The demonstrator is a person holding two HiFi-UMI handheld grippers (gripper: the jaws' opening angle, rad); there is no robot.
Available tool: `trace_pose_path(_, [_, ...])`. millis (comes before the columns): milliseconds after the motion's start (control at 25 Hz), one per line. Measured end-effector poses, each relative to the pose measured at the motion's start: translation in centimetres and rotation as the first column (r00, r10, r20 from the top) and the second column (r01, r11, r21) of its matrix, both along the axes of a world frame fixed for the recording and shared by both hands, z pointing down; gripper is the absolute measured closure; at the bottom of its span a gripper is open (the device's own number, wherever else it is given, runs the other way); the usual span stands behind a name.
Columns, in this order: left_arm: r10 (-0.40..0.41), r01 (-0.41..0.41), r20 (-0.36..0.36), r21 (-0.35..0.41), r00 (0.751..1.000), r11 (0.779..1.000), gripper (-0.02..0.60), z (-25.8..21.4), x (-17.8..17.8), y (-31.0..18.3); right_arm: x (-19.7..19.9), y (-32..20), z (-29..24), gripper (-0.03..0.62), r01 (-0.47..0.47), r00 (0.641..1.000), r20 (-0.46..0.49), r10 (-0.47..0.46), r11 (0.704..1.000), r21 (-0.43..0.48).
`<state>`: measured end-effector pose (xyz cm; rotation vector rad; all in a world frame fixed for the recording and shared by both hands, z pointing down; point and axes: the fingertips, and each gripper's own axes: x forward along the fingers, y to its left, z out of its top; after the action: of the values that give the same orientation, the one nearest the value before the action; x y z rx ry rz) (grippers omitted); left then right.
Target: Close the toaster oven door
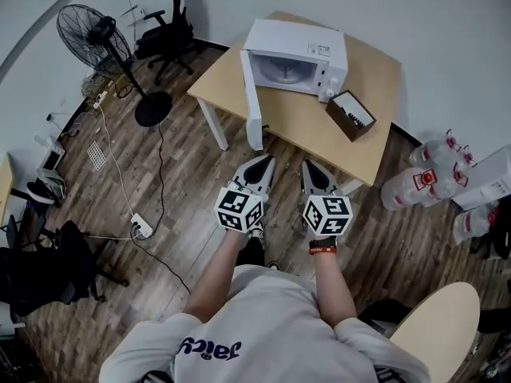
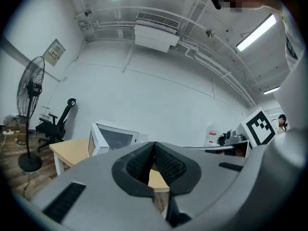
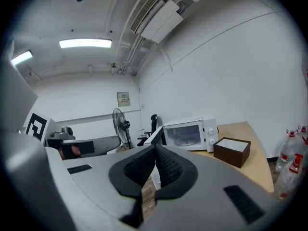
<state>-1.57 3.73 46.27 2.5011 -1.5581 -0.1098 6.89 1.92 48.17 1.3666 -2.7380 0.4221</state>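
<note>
A white toaster oven (image 1: pixel 297 53) stands on a light wooden table (image 1: pixel 375 146), and its door (image 1: pixel 252 102) swings wide open toward the table's near left edge. My two grippers are held side by side above the wood floor, short of the table, pointing at the oven. My left gripper (image 1: pixel 263 164) is shut and empty; in the left gripper view its jaws (image 2: pixel 154 146) meet, with the oven (image 2: pixel 118 137) ahead on the left. My right gripper (image 1: pixel 309 167) is also shut with nothing in it (image 3: pixel 155 149), and the oven (image 3: pixel 190 134) lies ahead of it.
A dark brown open box (image 1: pixel 350 115) sits on the table right of the oven. A standing fan (image 1: pixel 96 38) and an office chair (image 1: pixel 168 30) are at the far left. A power strip (image 1: pixel 141 227) with cables lies on the floor. Water bottles (image 1: pixel 415 183) stand at the right.
</note>
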Motion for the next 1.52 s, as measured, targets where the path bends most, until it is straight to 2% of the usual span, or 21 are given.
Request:
trace_pose_path(320, [-0.018, 0.019, 0.061, -0.012, 0.998, 1.0, 0.561, -0.4, -4.9, -6.8, -4.6, -6.7, -0.7, 0.58, 0.051, 0.999, -0.019, -0.051, 0.999, 0.005])
trace_pose_path(520, [0.048, -0.046, 0.046, -0.045, 0.998, 0.998, 0.561, 0.9, -7.3, -9.6, -7.1, -10.0, -0.3, 0.58, 0.083, 0.996, -0.034, -0.083, 0.997, -0.005])
trace_pose_path(800, [0.11, -0.105, 0.063, -0.075, 0.992, 0.992, 0.558, 2.6, -10.2, -12.0, -9.3, -13.3, 0.5, 0.58, 0.088, 0.995, -0.043, -0.089, 0.996, -0.025])
trace_pose_path(1120, [0.203, -0.182, 0.129, -0.156, 0.971, 0.971, 0.478, 6.3, -12.2, -13.9, -10.3, -15.8, 1.8, 0.58, 0.071, 0.996, -0.053, -0.073, 0.996, -0.05])
trace_pose_path(1240, [0.243, -0.219, 0.121, -0.186, 0.962, 0.958, 0.418, 7.8, -12.6, -14.6, -10.7, -16.8, 1.8, 0.58, 0.065, 0.996, -0.058, -0.068, 0.997, -0.046])
trace_pose_path(1520, [0.378, -0.351, 0.119, -0.2, 0.918, 0.915, 0.329, 10.6, -12.5, -15.8, -11.6, -19.2, 1.4, 0.58, 0.058, 0.996, -0.068, -0.06, 0.998, -0.021])
